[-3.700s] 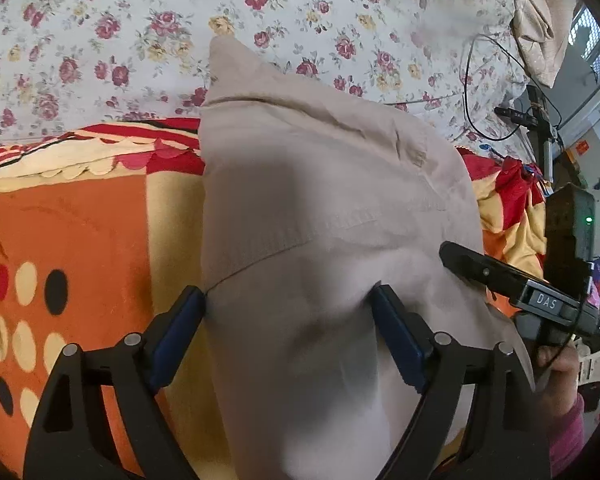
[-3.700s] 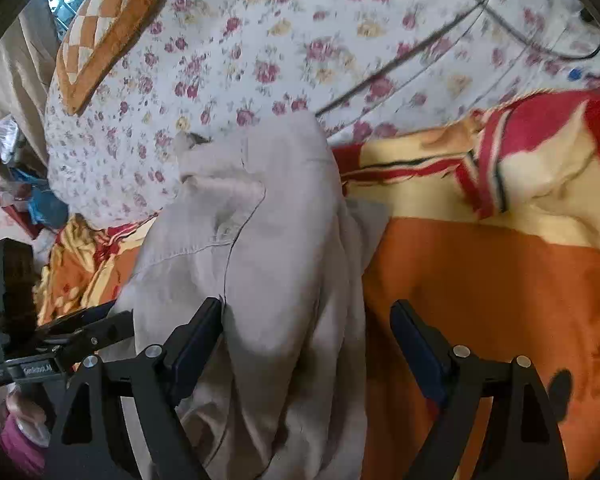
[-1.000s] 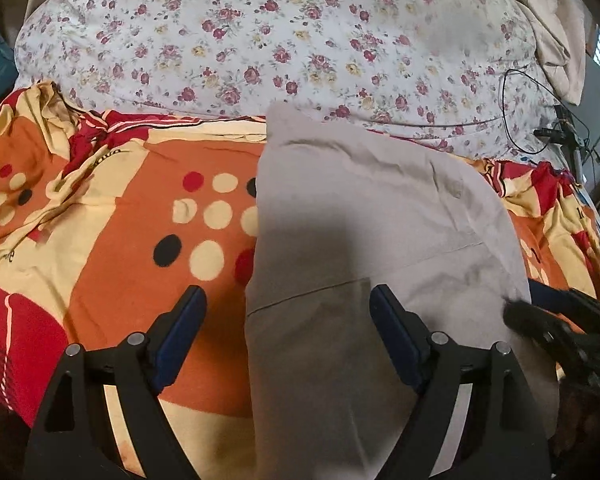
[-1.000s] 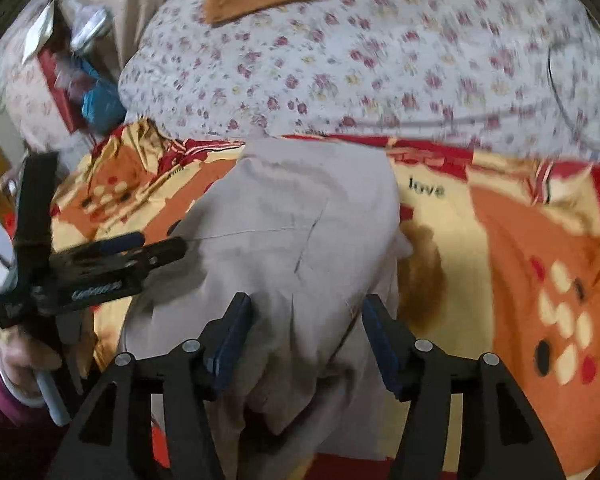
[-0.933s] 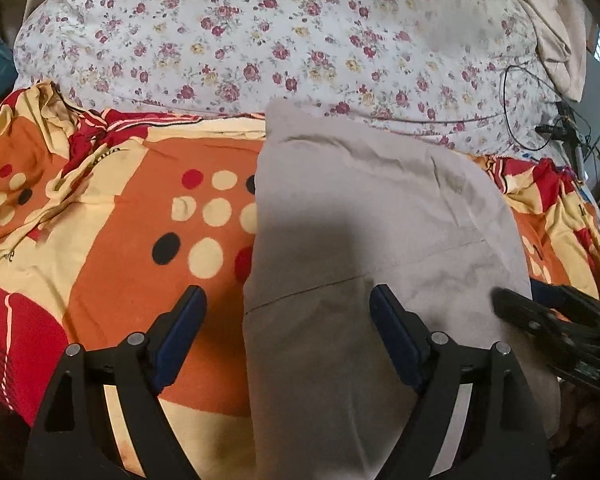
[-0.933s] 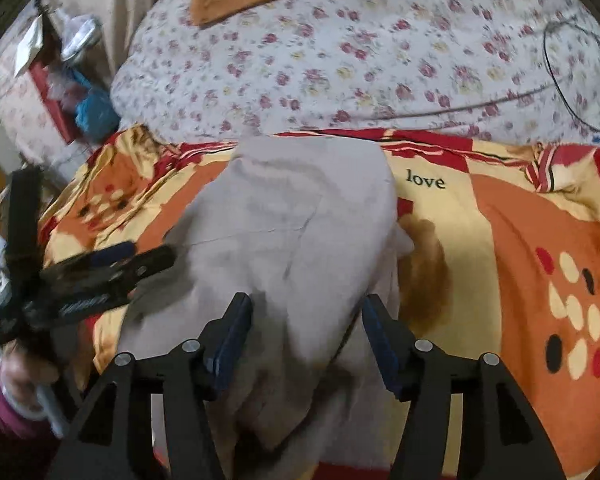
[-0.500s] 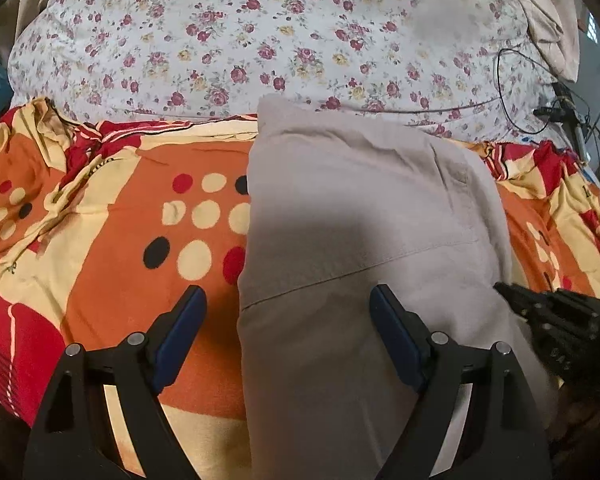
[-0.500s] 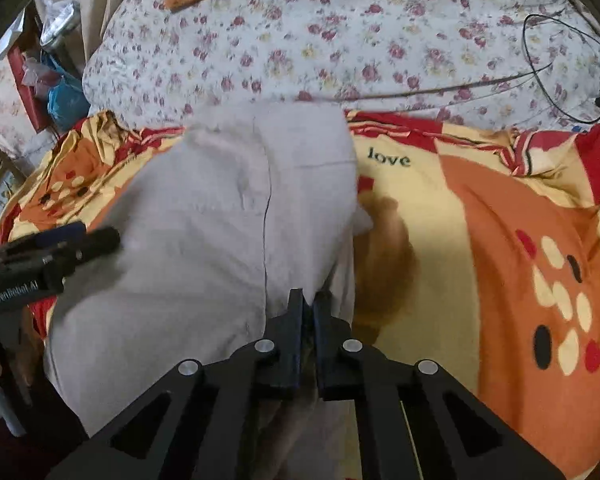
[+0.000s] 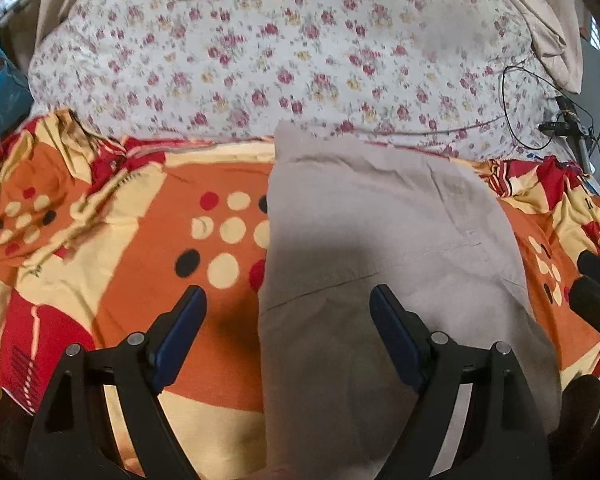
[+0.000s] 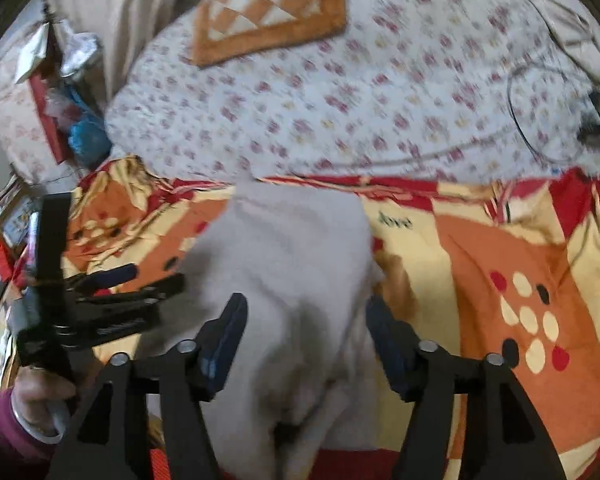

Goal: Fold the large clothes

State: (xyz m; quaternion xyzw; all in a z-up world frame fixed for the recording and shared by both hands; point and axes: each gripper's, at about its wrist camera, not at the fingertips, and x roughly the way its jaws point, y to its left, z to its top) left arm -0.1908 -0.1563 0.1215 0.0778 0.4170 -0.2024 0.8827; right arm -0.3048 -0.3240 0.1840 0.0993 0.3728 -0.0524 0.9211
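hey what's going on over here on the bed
A person is folding a beige garment laid lengthwise on an orange patterned blanket. They hold a two-finger tool in each hand. Both the left tool and the right tool are open above the near end of the garment, gripping nothing.
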